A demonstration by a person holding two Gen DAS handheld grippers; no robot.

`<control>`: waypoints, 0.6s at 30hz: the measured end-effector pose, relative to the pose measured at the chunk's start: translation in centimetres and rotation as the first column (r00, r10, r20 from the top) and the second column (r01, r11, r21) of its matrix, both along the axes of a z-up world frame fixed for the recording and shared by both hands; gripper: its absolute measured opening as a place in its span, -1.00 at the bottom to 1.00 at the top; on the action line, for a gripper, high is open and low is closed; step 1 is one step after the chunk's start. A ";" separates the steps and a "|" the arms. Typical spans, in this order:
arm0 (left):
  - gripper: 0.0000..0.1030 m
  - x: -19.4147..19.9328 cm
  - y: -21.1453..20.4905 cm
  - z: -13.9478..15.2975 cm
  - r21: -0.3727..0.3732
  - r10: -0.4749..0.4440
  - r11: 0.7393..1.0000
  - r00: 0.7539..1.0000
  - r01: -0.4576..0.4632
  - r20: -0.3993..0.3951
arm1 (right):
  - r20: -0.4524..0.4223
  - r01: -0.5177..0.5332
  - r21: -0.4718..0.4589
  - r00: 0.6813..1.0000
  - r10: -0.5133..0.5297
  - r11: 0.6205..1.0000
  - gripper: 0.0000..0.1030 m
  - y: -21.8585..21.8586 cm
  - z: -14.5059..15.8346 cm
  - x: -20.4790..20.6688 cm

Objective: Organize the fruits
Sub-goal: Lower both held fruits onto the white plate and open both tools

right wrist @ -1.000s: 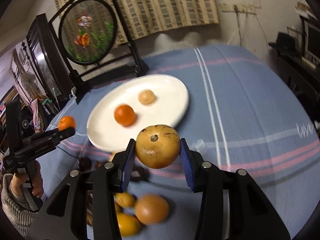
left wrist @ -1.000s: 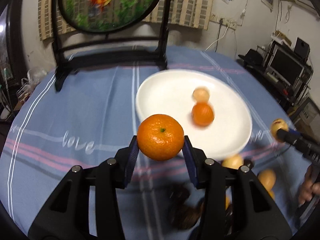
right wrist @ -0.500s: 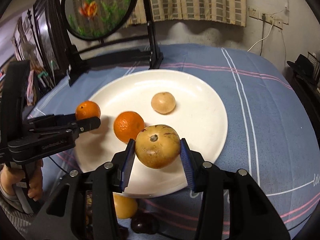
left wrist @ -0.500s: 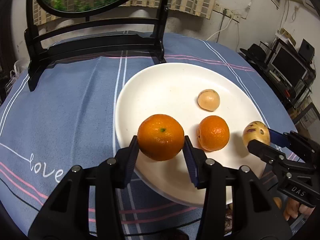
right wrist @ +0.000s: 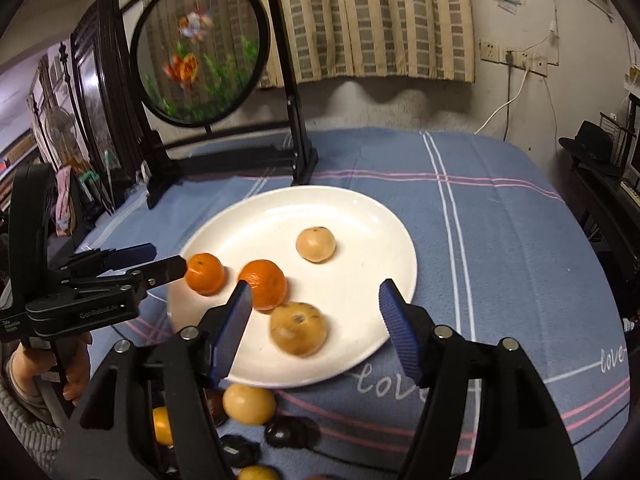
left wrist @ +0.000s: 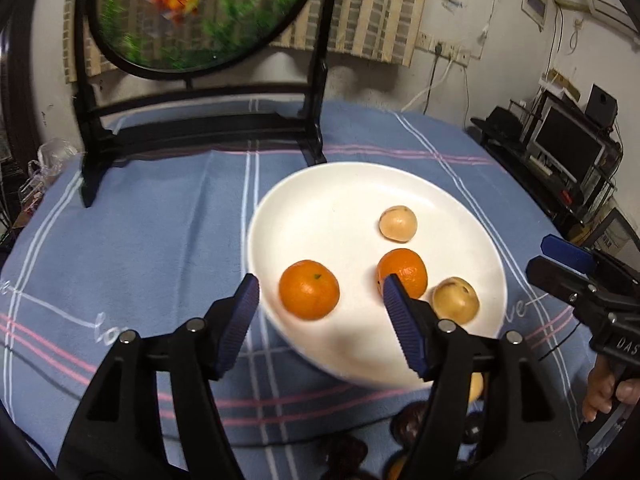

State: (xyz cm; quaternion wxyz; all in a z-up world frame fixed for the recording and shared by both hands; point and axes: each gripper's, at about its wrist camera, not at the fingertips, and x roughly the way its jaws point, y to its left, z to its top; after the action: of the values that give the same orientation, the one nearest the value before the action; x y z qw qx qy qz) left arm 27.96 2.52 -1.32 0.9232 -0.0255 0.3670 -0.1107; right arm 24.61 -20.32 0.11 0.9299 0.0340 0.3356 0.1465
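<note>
A white plate (left wrist: 340,200) (right wrist: 360,216) on the blue tablecloth holds two oranges and two tan fruits. My left gripper (left wrist: 320,304) is open; an orange (left wrist: 309,294) lies on the plate between its fingers. A second orange (left wrist: 403,273) and a tan fruit (left wrist: 398,224) lie further right. My right gripper (right wrist: 314,308) is open above a spotted tan fruit (right wrist: 298,329) (left wrist: 455,300) lying on the plate. In the right wrist view the left gripper (right wrist: 132,264) sits at the plate's left edge by its orange (right wrist: 206,273).
A black stand with a round fish picture (left wrist: 192,12) (right wrist: 200,52) stands behind the plate. Several loose yellow fruits (right wrist: 249,403) and dark fruits (right wrist: 288,432) lie on the cloth in front of the plate. Shelves with electronics (left wrist: 568,148) are at the right.
Both grippers opened and drew back. The left let go of the orange and the right let go of the spotted tan fruit; both fruits now lie on the plate.
</note>
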 end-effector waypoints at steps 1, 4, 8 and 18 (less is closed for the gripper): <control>0.31 -0.8 0.3 0.2 0.002 0.006 1.000 1.000 -0.006 0.005 | 0.001 0.000 0.013 1.000 0.000 1.000 0.30 -0.2 0.2 -0.7; 0.34 -3.6 1.1 0.0 0.010 0.017 1.000 1.000 -0.017 0.009 | -0.008 0.001 0.036 1.000 -0.001 0.999 0.32 -0.8 0.3 -2.5; 0.36 -7.5 2.0 -0.7 0.021 0.023 1.000 1.000 -0.023 -0.004 | -0.013 0.029 0.075 1.000 -0.028 0.997 0.45 -2.6 -0.5 -5.8; 0.49 -16.9 3.0 -4.7 0.088 -0.021 0.996 0.998 0.027 -0.058 | -0.042 0.102 0.174 0.994 -0.096 0.979 0.53 -6.2 -1.8 -9.8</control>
State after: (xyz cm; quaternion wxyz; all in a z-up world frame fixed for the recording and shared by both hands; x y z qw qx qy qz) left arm 11.10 5.56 -6.05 0.9112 0.0167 0.3982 -0.1046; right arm 14.76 -26.54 -1.68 0.9236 0.1353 0.3348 0.1286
